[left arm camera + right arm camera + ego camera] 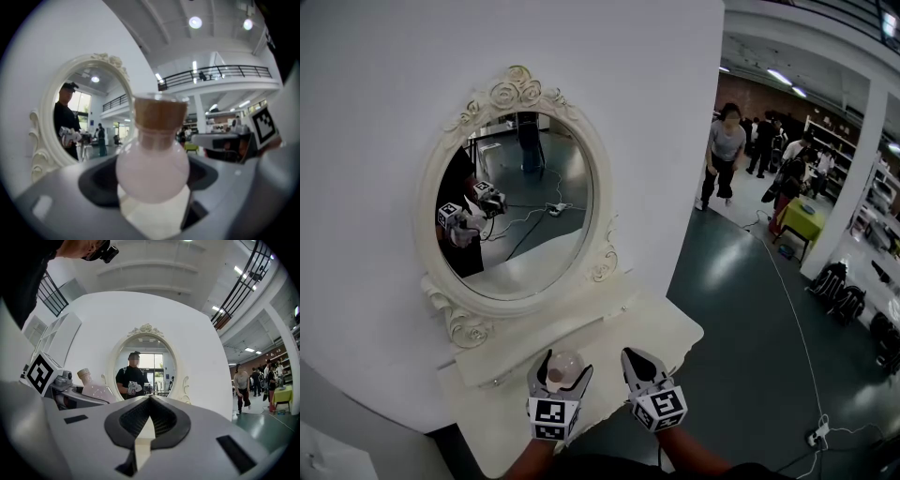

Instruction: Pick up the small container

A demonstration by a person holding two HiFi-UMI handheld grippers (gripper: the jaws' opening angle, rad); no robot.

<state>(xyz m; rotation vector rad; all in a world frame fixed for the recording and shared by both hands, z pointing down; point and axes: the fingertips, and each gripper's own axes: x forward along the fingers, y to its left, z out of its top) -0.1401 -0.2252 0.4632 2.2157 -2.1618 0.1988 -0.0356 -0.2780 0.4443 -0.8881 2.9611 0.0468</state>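
You face a white wall (656, 112) with an ornate oval mirror (517, 202) on it, and a white shelf (670, 328) juts out beneath the frame. To the right a large hall opens up, with a dark glossy floor (741, 309) and people standing far off.

Your left gripper (561, 367) is over the near part of the shelf, its jaws clamped on the small container (565, 364). This is a round, pale pink flask with a short neck and a cork stopper (159, 112). In the left gripper view the bulb fills the gap between the dark pads, one on each side of it, and the neck points up towards the mirror. You cannot tell from these views whether its base touches the shelf.

Your right gripper (639, 356) is just beside the left one, over the shelf's right near part. Its jaws are together, tips meeting, with nothing between them. From the right gripper view the flask shows at the left, in front of the mirror's frame. The mirror reflects you holding both grippers.
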